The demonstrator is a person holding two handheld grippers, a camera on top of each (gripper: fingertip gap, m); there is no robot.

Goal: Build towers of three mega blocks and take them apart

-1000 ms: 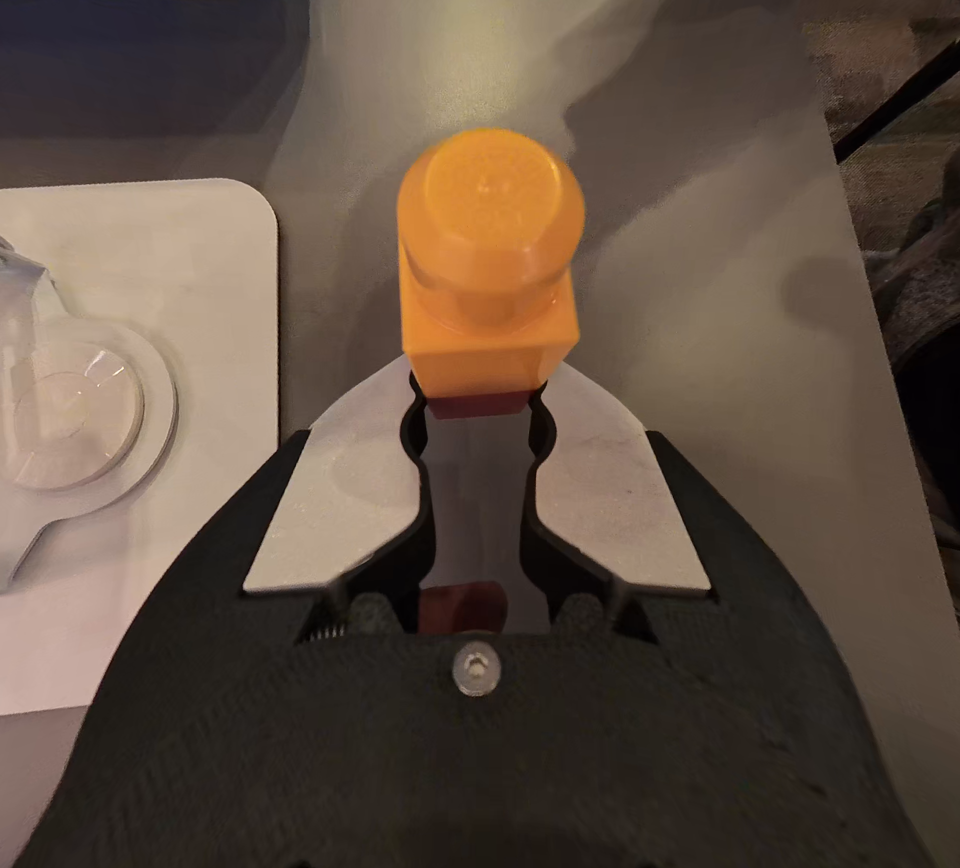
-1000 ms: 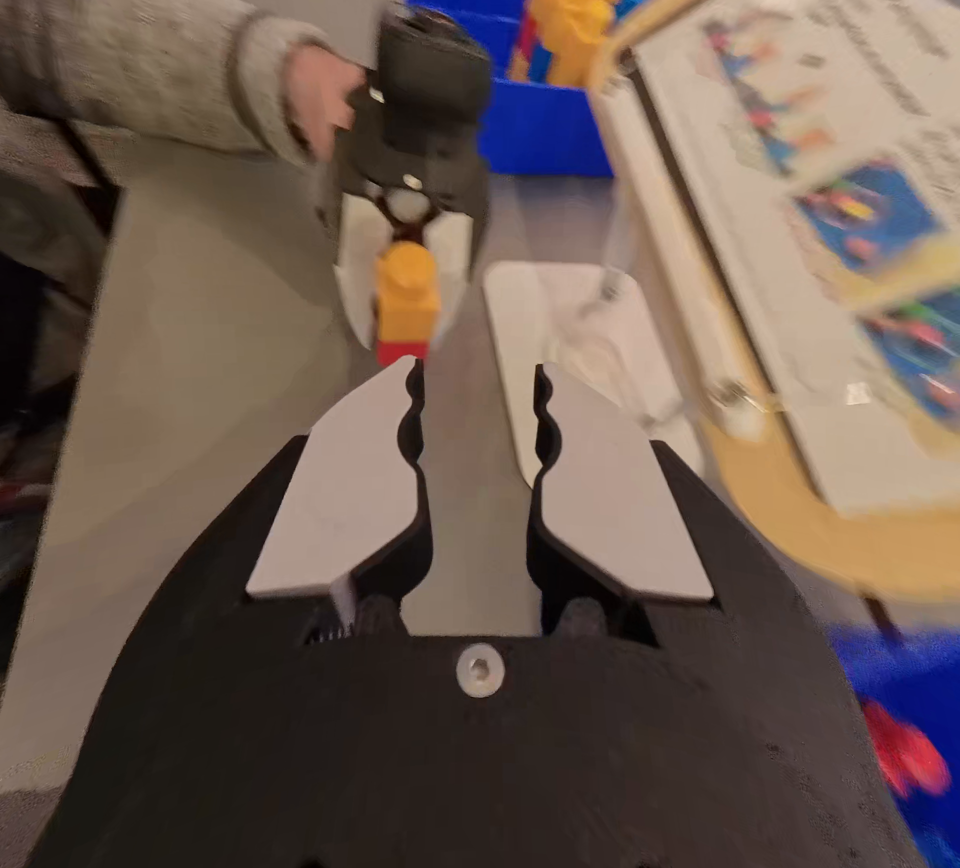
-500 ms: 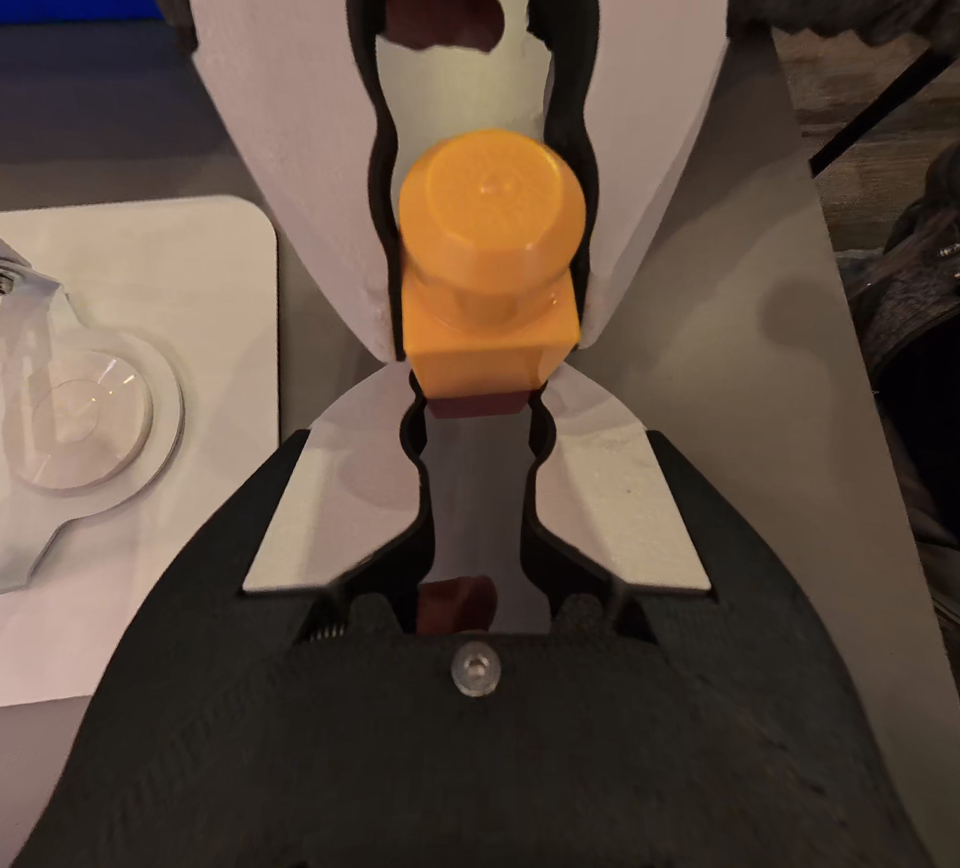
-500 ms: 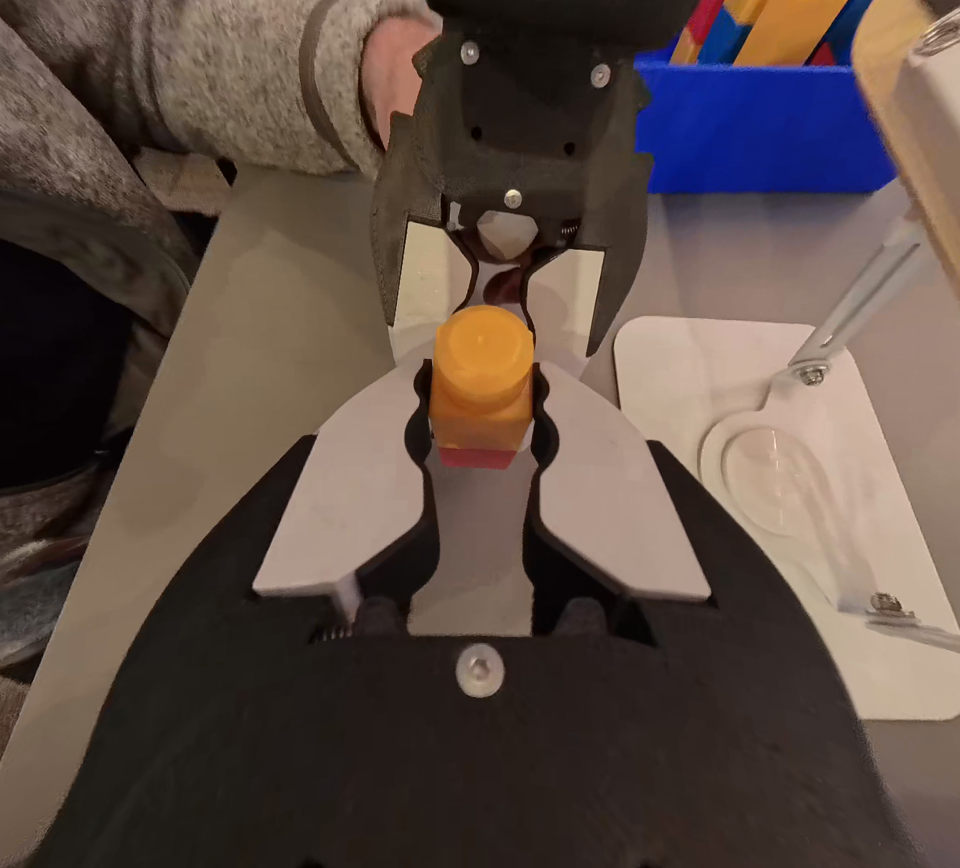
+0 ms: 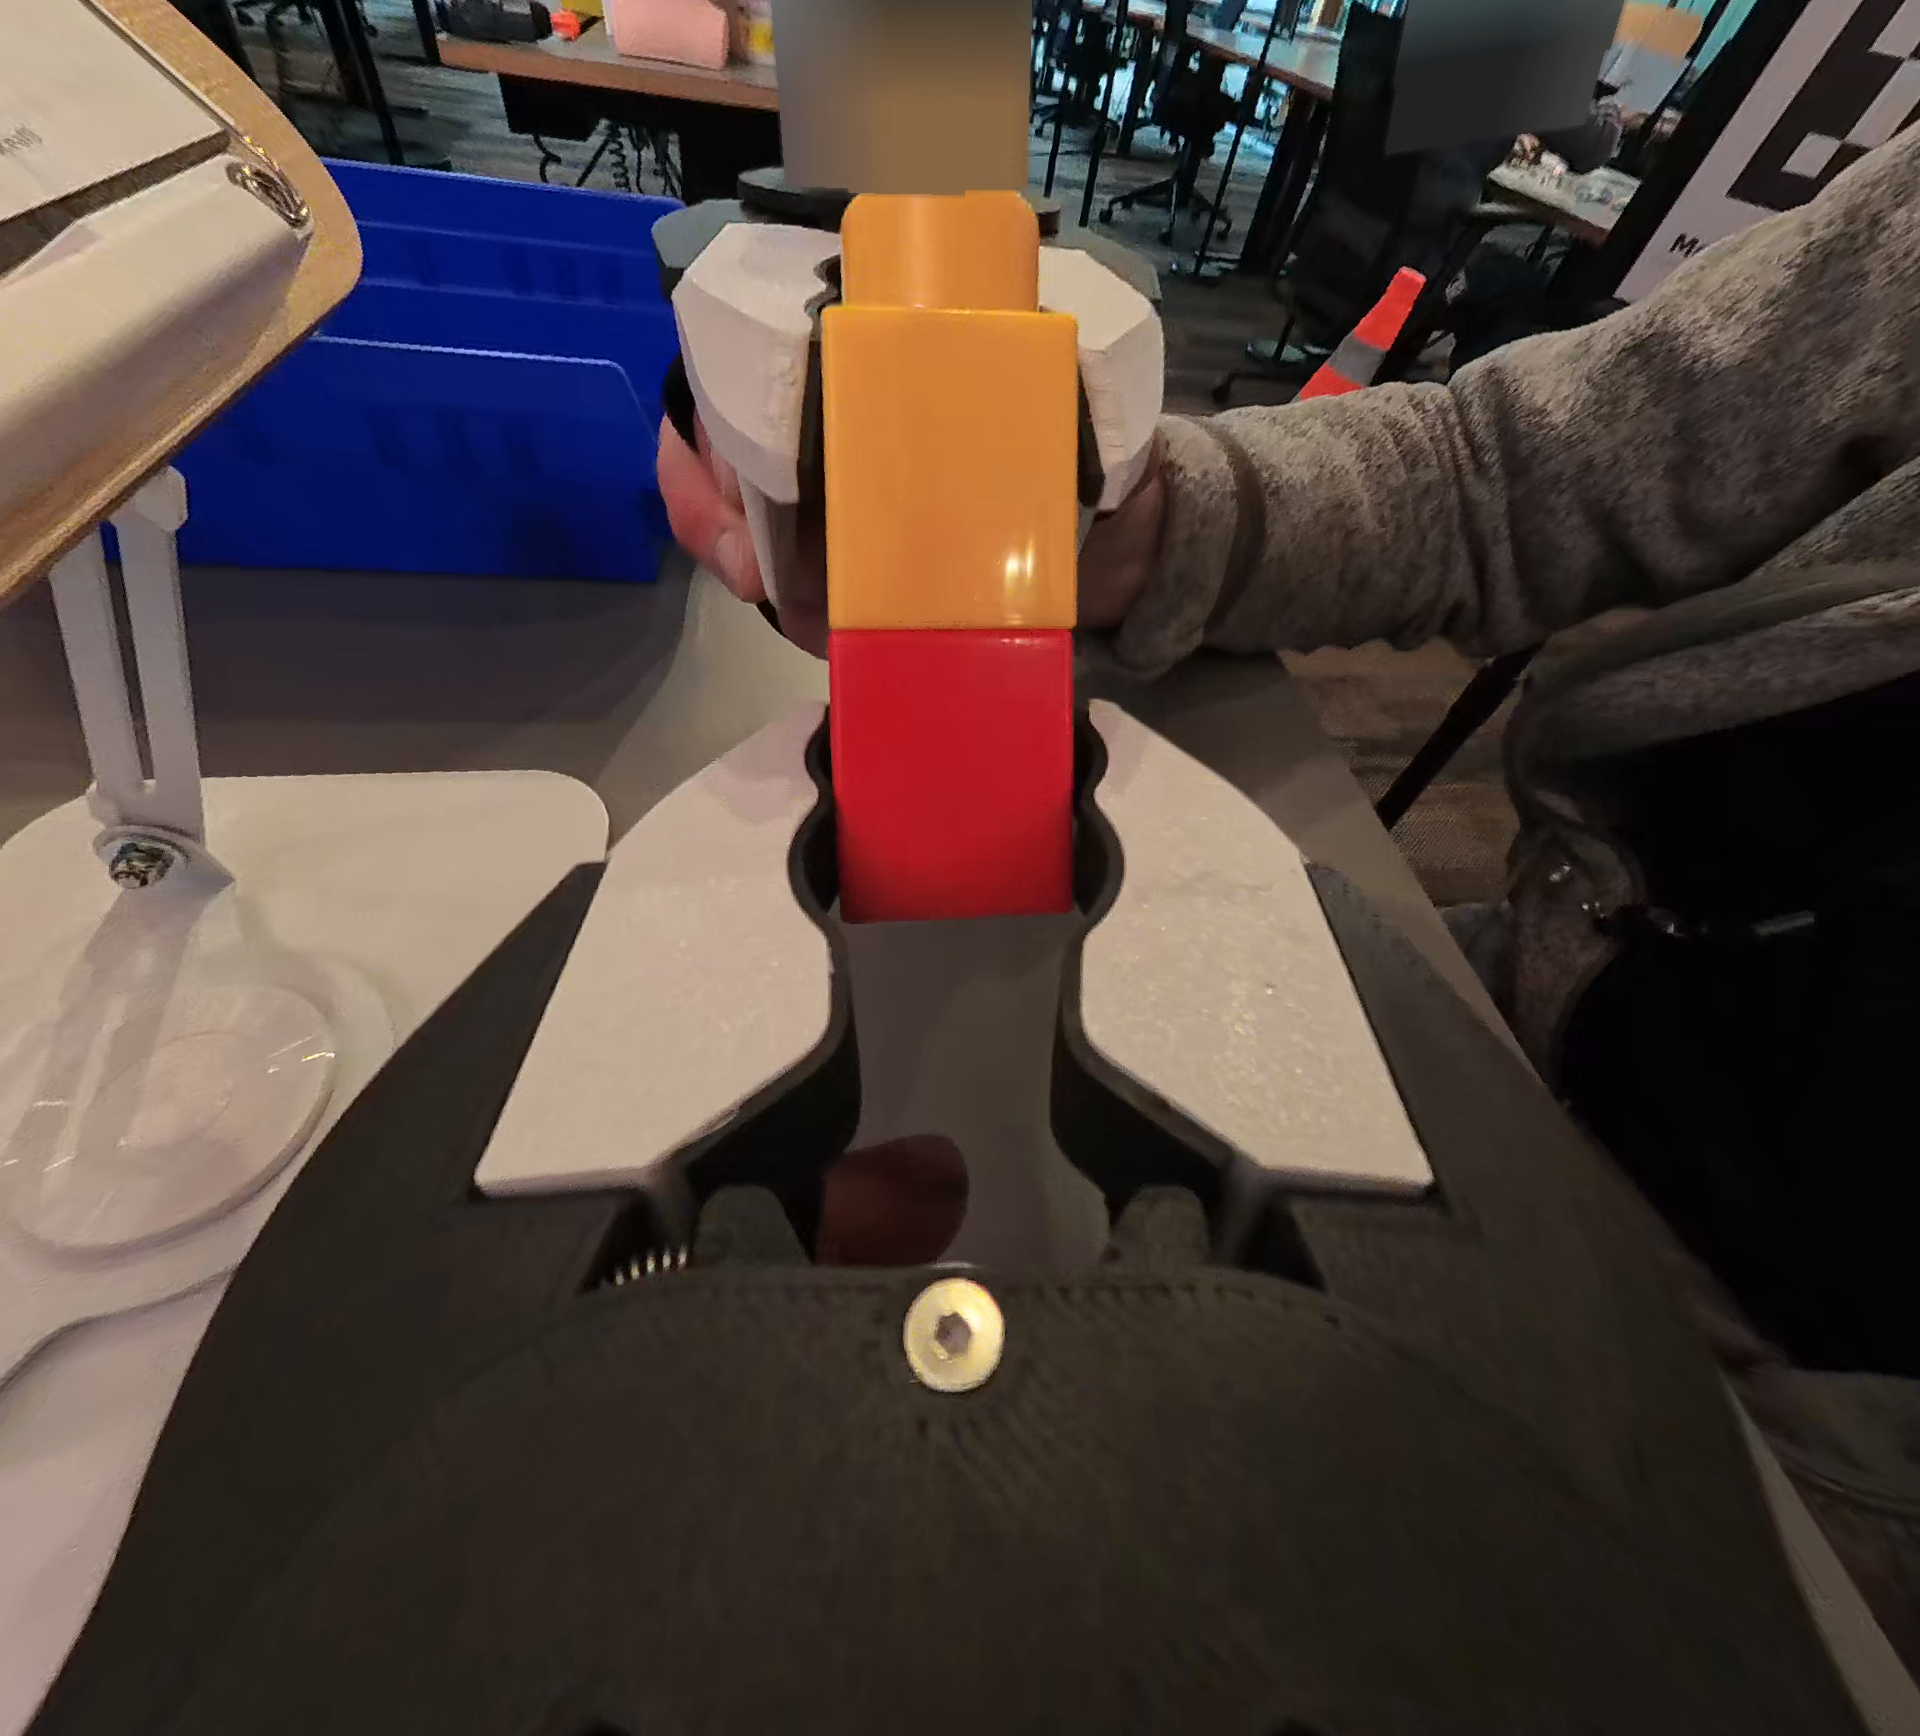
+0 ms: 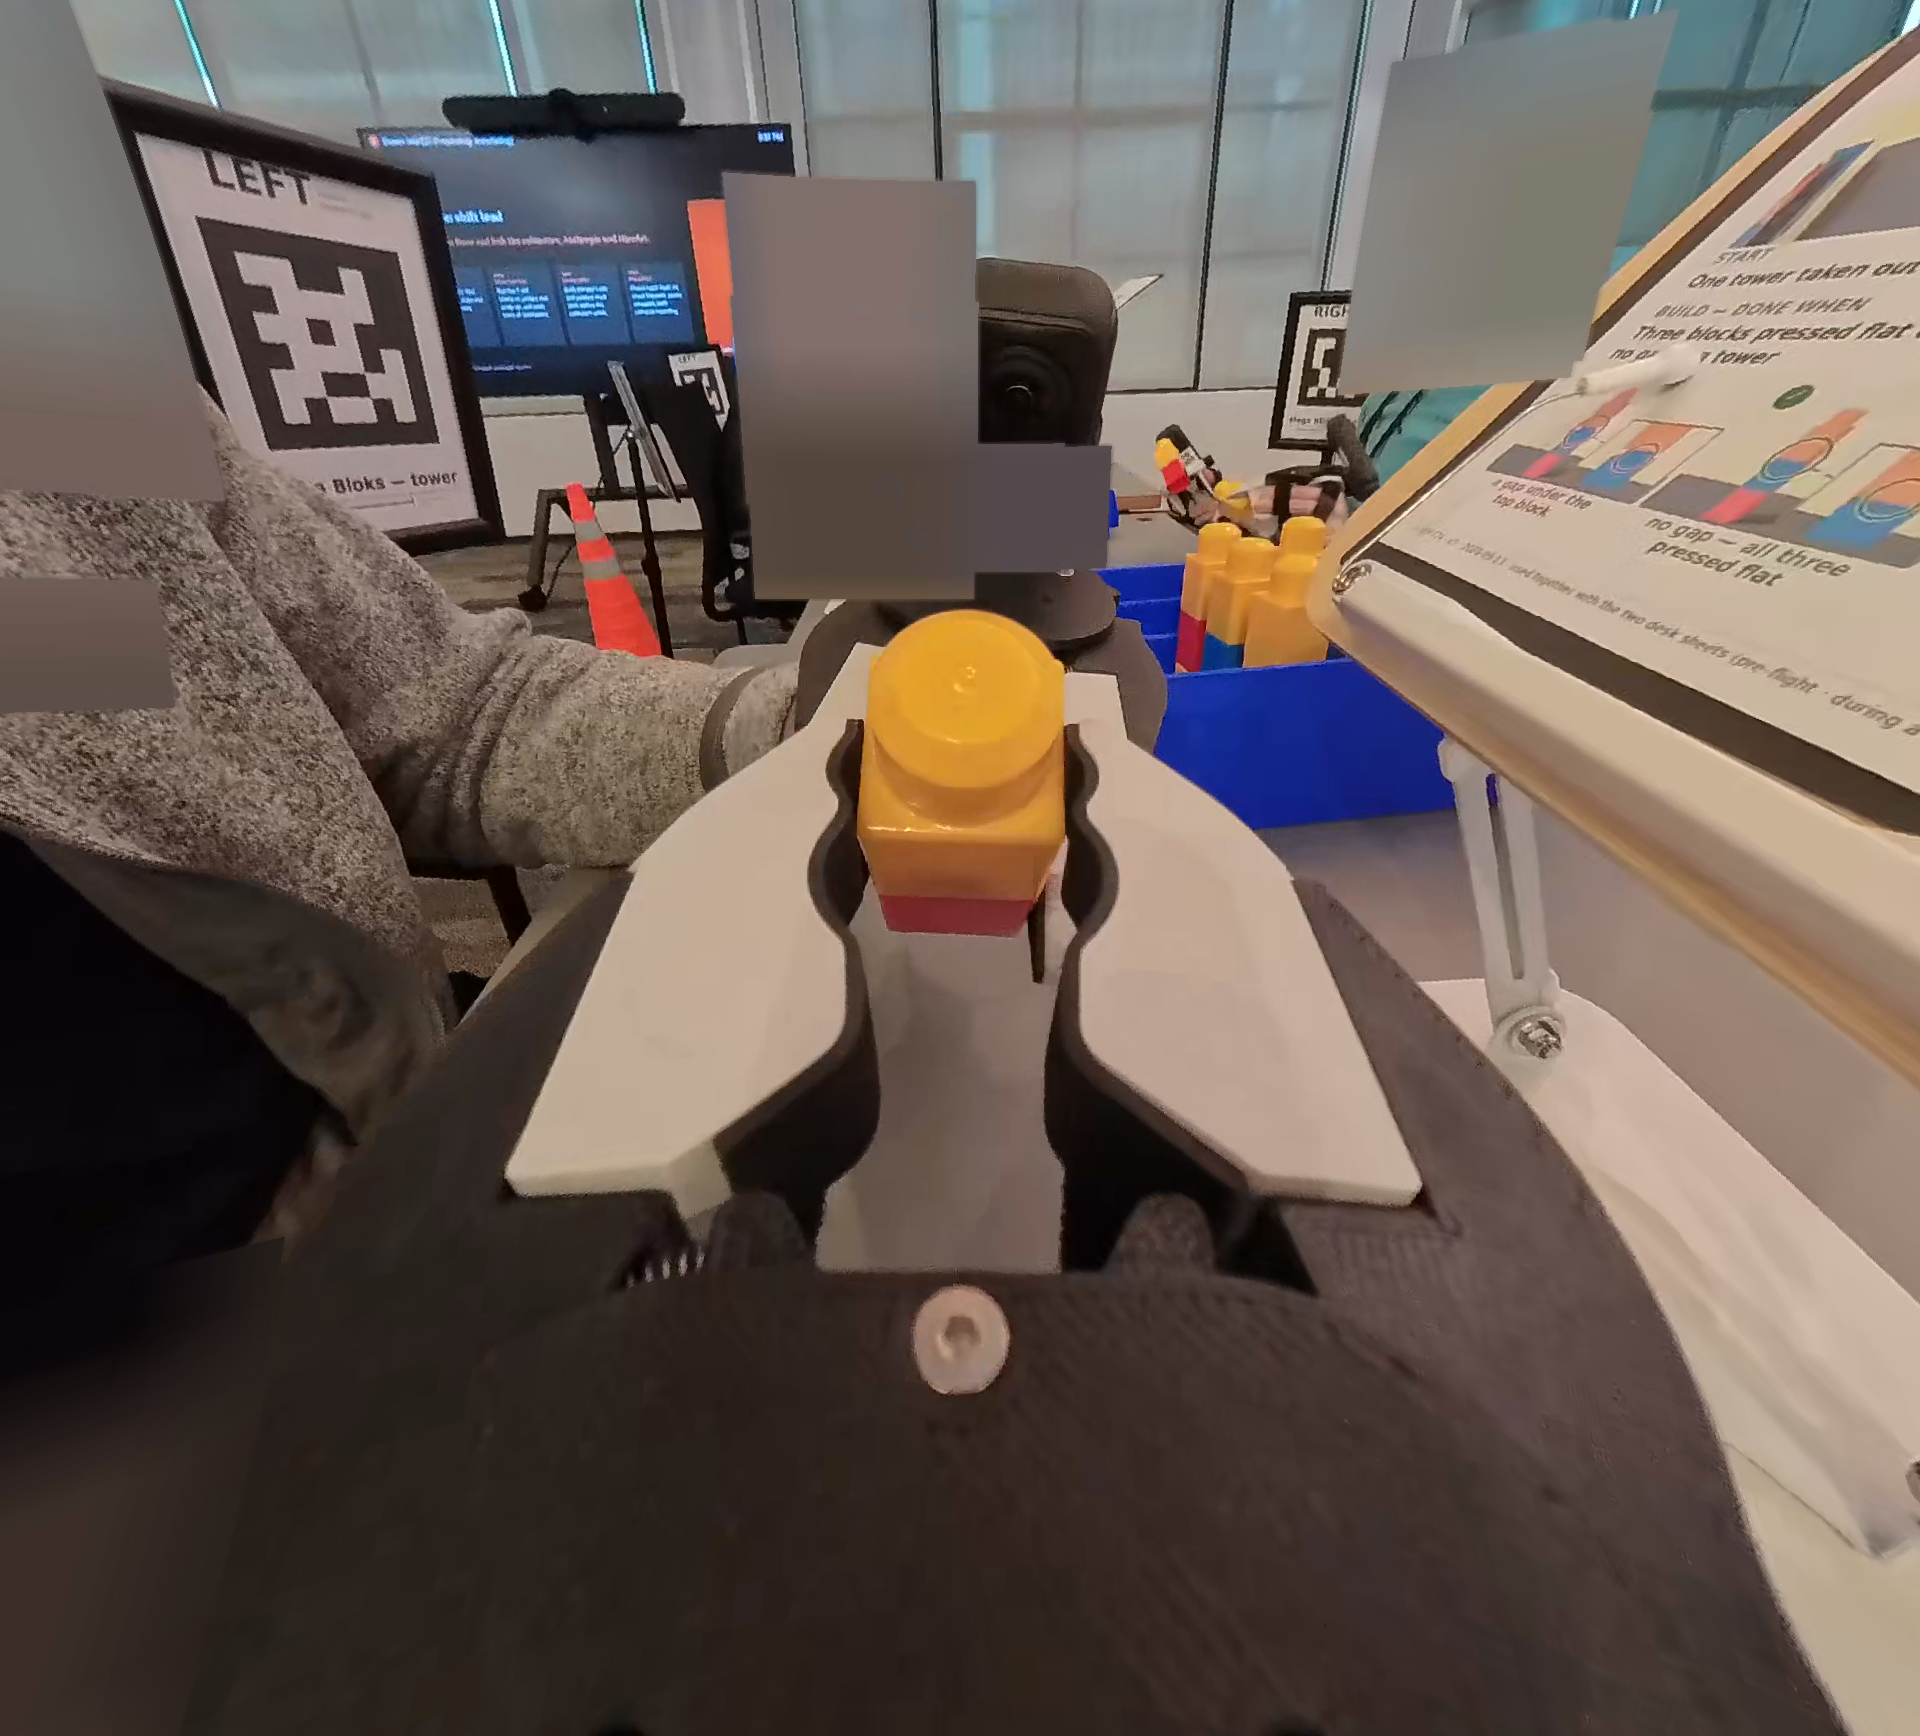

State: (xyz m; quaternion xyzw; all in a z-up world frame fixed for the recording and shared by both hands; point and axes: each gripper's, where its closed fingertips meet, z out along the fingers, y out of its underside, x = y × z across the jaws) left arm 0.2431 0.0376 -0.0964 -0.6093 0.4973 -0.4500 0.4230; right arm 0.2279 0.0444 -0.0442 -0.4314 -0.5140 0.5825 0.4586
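A two-block tower, an orange block (image 5: 951,460) pressed onto a red block (image 5: 951,772), is held up above the grey table (image 5: 416,678). My right gripper (image 6: 961,782) is shut on the orange block (image 6: 961,751), with the stud towards its camera and the red block (image 6: 951,912) below. In the left wrist view its white fingers (image 5: 738,356) clasp the orange block from the far side. My left gripper (image 5: 951,751) has the red block between its pads. Its fingers stand a little wider than the block and do not press it.
A blue bin (image 6: 1299,730) at the back holds several built towers (image 6: 1257,606). A tilted instruction board (image 6: 1662,543) on a white stand has its base plate (image 5: 312,855) beside my left gripper. A person's grey sleeve (image 5: 1455,491) reaches in behind the blocks. Left tips to right tips: about 5 centimeters.
Both grippers have tipped up from looking down at the table to level. The right stays shut on the orange block. The left fingers have spread slightly, and the tower now shows its side there.
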